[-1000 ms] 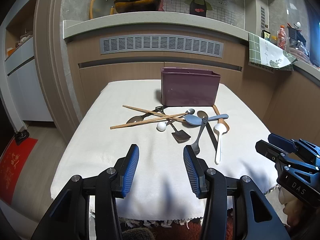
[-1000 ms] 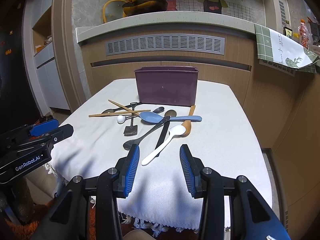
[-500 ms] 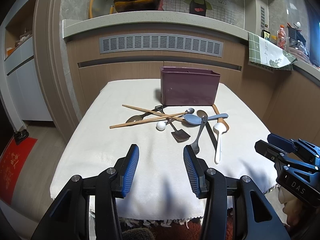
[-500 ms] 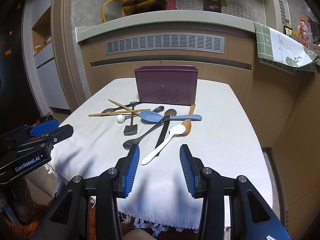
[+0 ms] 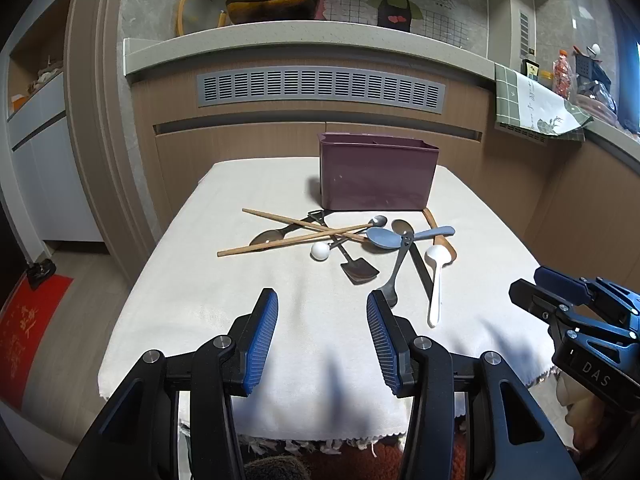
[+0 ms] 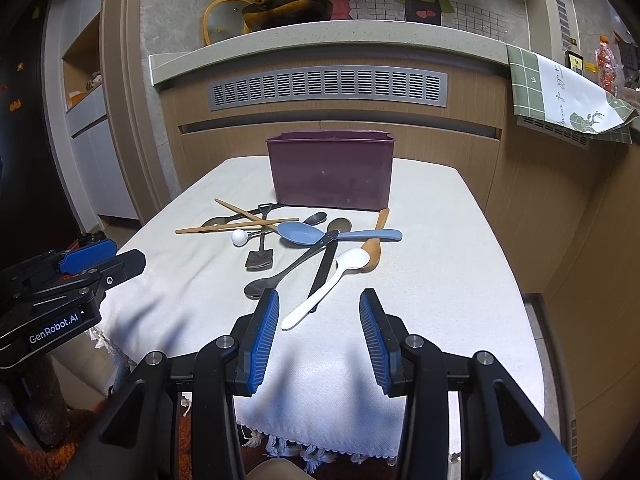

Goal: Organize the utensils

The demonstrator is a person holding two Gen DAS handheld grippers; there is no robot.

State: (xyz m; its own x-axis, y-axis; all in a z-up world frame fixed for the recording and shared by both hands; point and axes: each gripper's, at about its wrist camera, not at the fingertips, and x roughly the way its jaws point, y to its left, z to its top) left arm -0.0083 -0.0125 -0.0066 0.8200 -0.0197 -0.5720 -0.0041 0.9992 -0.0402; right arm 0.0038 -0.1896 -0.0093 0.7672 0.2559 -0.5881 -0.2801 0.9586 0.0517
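Observation:
A purple bin (image 5: 376, 178) (image 6: 331, 175) stands at the back of a table under a white cloth (image 5: 224, 296) (image 6: 440, 280). In front of it lies a heap of utensils: wooden chopsticks (image 5: 280, 240) (image 6: 236, 225), a blue spoon (image 5: 384, 237) (image 6: 304, 233), a white spoon (image 5: 436, 280) (image 6: 332, 280), a wooden spoon (image 6: 374, 240), dark metal spoons (image 6: 280, 278) and a small black spatula (image 5: 358, 270) (image 6: 260, 258). My left gripper (image 5: 322, 308) (image 6: 120, 264) is open and empty over the near left of the cloth. My right gripper (image 6: 314, 304) (image 5: 532, 288) is open and empty, just short of the white spoon's handle.
A curved counter (image 5: 304, 46) rises behind the table, with a vent grille (image 5: 320, 88) below and a yellow-handled pan (image 5: 272, 2) on top. A green-checked towel (image 6: 568, 92) hangs at the right. A red mat (image 5: 28, 320) lies on the floor at left.

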